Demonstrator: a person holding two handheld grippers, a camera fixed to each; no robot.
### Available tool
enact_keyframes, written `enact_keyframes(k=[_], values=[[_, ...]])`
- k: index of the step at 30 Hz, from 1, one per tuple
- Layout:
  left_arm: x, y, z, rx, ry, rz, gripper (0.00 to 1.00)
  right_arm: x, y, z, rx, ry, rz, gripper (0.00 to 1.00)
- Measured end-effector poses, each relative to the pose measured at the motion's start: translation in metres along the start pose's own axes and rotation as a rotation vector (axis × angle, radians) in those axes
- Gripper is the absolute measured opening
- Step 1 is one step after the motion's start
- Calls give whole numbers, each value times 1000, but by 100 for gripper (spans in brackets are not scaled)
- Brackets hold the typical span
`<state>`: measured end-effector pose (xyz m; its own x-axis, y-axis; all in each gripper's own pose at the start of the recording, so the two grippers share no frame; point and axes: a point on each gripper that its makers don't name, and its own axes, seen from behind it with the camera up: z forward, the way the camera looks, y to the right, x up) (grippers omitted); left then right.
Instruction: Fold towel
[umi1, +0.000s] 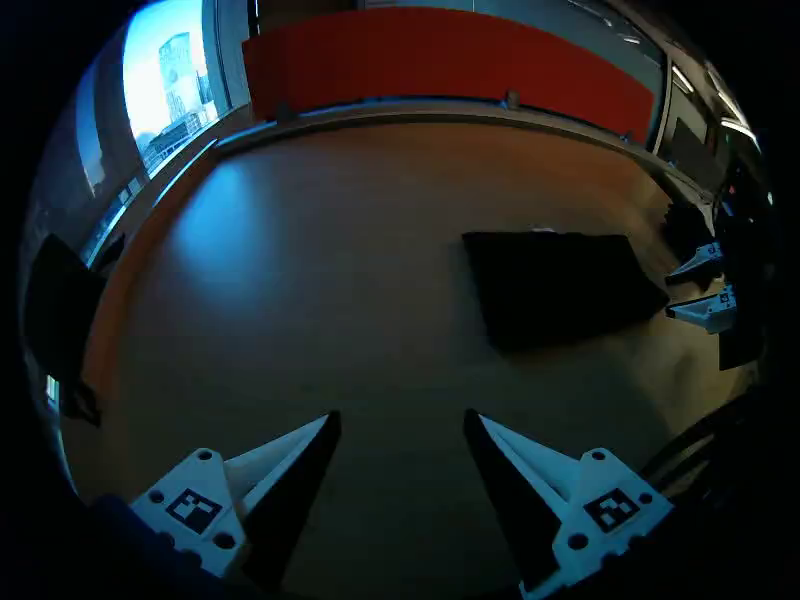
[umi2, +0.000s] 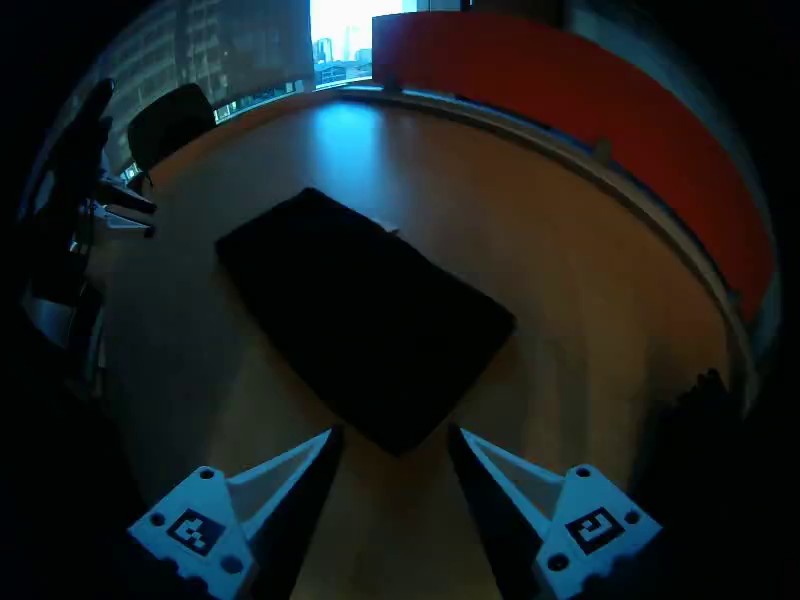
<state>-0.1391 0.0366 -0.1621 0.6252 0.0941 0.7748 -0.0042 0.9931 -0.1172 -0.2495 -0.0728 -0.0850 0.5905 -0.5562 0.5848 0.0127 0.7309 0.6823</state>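
A dark folded towel (umi1: 560, 285) lies flat on the wooden table (umi1: 330, 290), to the right in the left gripper view. My left gripper (umi1: 400, 445) hangs open over bare table, well short of the towel. In the right gripper view the towel (umi2: 365, 315) lies diagonally, its near corner just ahead of my right gripper (umi2: 395, 450), which stands open with nothing between its fingers. The right gripper (umi1: 705, 290) also appears past the towel's right edge in the left gripper view. The left gripper (umi2: 125, 215) shows far left in the right gripper view.
A red partition (umi1: 450, 55) runs along the table's far edge. Windows (umi1: 165, 80) line the left side. A dark chair (umi2: 175, 120) stands beyond the table's far corner, and another dark chair (umi1: 60, 310) sits at the left edge.
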Motion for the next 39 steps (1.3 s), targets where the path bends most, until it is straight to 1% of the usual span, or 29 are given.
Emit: enact_keyframes(k=[1, 3, 7, 9, 13, 20, 21, 23, 25, 29, 35, 39], values=[[-2, -1, -1, 2, -1, -4, 91, -1, -1, 1, 3, -2, 1, 74], [-5, -3, -4, 5, -3, -12, 91, -4, -1, 3, 8, -7, 3, 64], [-10, -6, -8, 11, -6, -24, 91, -10, -1, 4, 16, -22, 4, 51], [-11, -7, -9, 13, -7, -27, 91, -12, -1, 4, 23, -28, 3, 46], [-14, -9, -11, 17, -11, -28, 91, -13, -2, 3, 32, -30, 4, 40], [-16, -9, -13, 18, -14, -28, 91, -14, -3, 3, 55, -42, -1, 23], [-16, -9, -13, 18, -13, -28, 91, -15, -3, 3, 58, -48, -1, 20], [-16, -9, -13, 18, -12, -27, 91, -17, -2, 3, 64, -60, 1, 10], [-16, -9, -13, 18, -12, -27, 91, -14, -1, 2, 65, -54, 4, 4], [-16, -9, -12, 16, -13, -28, 91, -6, 1, -1, 65, -32, 2, 3], [-13, -9, -12, 12, -9, -35, 91, -1, 3, -6, 55, -26, -19, 2], [-12, -9, -12, 11, -8, -36, 91, 8, 5, -11, 44, -9, -33, 2]])
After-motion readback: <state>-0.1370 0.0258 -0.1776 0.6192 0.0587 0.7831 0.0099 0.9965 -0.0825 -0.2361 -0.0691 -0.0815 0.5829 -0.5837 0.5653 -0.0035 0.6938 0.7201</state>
